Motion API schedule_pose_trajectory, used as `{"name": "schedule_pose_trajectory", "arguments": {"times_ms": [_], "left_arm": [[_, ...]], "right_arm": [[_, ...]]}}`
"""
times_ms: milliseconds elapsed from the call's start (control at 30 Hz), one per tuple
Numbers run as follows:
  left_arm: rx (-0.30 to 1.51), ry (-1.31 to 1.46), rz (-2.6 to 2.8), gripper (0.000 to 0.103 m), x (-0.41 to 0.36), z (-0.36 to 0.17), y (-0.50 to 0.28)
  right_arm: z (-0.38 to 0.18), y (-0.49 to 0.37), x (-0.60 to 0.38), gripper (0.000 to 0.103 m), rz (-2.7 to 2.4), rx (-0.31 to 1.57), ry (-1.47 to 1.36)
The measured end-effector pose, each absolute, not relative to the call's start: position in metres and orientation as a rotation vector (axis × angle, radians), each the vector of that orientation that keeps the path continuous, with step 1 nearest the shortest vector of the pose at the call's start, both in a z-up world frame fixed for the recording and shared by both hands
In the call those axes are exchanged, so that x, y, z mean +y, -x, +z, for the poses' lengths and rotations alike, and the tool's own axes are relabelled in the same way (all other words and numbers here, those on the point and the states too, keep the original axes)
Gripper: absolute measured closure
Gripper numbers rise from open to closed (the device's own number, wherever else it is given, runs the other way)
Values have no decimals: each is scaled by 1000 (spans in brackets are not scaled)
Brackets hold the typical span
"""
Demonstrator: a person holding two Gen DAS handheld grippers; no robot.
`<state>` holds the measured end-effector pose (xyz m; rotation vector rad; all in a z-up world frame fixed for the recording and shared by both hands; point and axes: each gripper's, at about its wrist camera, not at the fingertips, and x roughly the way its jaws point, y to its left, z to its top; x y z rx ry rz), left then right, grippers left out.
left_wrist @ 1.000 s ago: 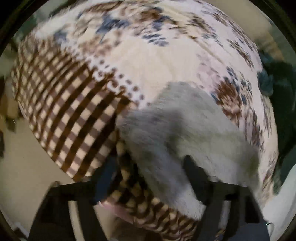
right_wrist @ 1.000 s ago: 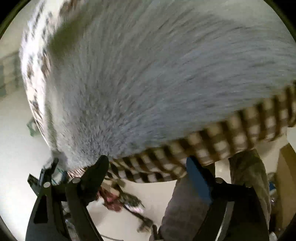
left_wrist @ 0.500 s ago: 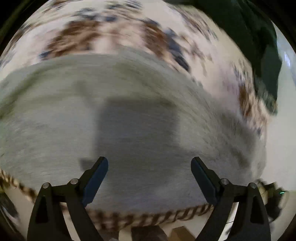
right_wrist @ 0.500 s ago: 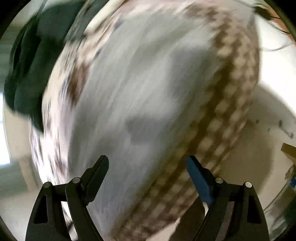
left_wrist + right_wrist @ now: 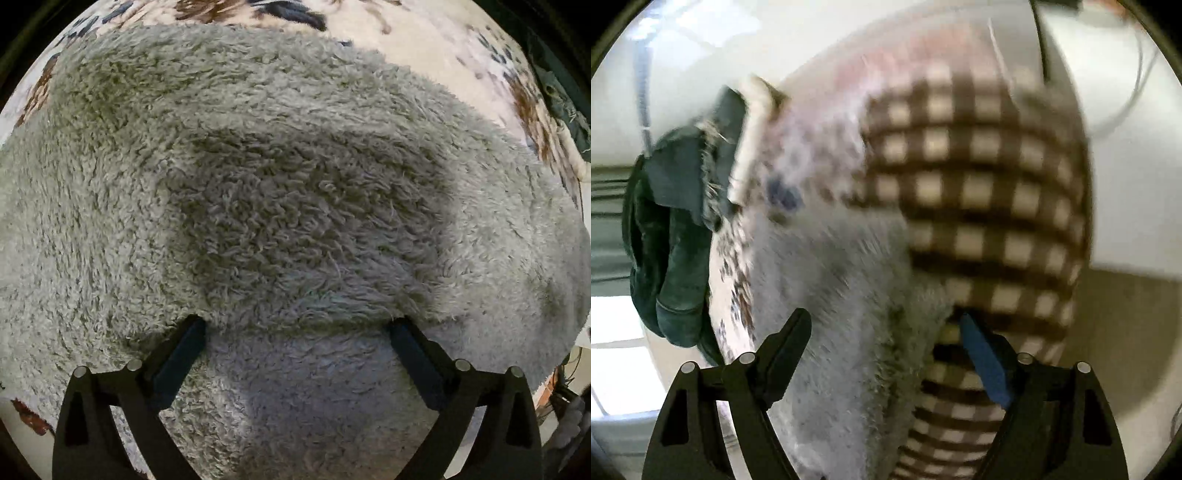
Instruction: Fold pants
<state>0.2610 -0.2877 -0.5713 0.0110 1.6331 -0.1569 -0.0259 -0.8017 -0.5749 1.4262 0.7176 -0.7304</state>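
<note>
Bed cover (image 5: 424,48) is the base layer: floral cream print in the left view, brown check (image 5: 990,192) on the side the right view faces. Grey fleece pants (image 5: 295,184) lie spread on top of it and fill nearly the whole left view; in the right view the pants (image 5: 849,295) run down the middle, one fuzzy edge along the check. Dark green garment (image 5: 668,240) hangs off the bed's far edge, well apart from the work, so ignore it. Left gripper (image 5: 295,326) points straight down at the fleece, jaws have just been opening and now stand wide apart; tips sit at or into the pile, a ridge of fleece lies between them but the pads aren't pressing on it. Right gripper (image 5: 884,321) is angled down, jaws apart, the pants edge between them and unclamped; whether its blue pad (image 5: 984,363) touches fabric I can't tell, frame is blurred. Read: a fold looks just laid down and let go, both grippers empty. Next move likely calls for picking a fresh edge or corner, each gripper pinching the full thickness, not just the pile, then carrying it across with both ends level. Risk: thick fleece slips or bunches if pinched shallow.
</note>
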Motion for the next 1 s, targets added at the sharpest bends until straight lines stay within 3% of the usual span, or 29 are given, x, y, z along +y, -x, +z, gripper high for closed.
{"name": "schedule_pose_trajectory", "arguments": {"times_ms": [133, 167, 200, 233, 433, 567, 700, 733, 1000], "left_arm": [[1642, -11, -132, 0, -296, -571, -267], [1644, -8, -126, 0, -300, -571, -271], [1644, -3, -121, 0, -303, -569, -270], [1647, 2, -117, 0, -304, -567, -269], [1658, 27, -131, 0, -303, -553, -267], [1661, 41, -134, 0, -296, -550, -267], [1664, 28, -135, 0, -294, -562, -266], [1664, 15, -137, 0, -295, -567, -266], [1643, 2, -113, 0, -300, -587, -274]], "right_arm": [[-589, 14, -832, 19, -711, 739, -1456], [-596, 8, -839, 25, -701, 760, -1466], [-599, 8, -843, 57, -688, 773, -1466], [-600, -1, -845, 96, -683, 827, -1447], [-556, 4, -846, 95, -750, 822, -1343], [-570, 16, -847, 90, -732, 914, -1384], [-579, 37, -837, 39, -703, 883, -1467], [-580, 42, -832, 34, -687, 845, -1481], [-645, 12, -799, 34, -399, 775, -1611]]}}
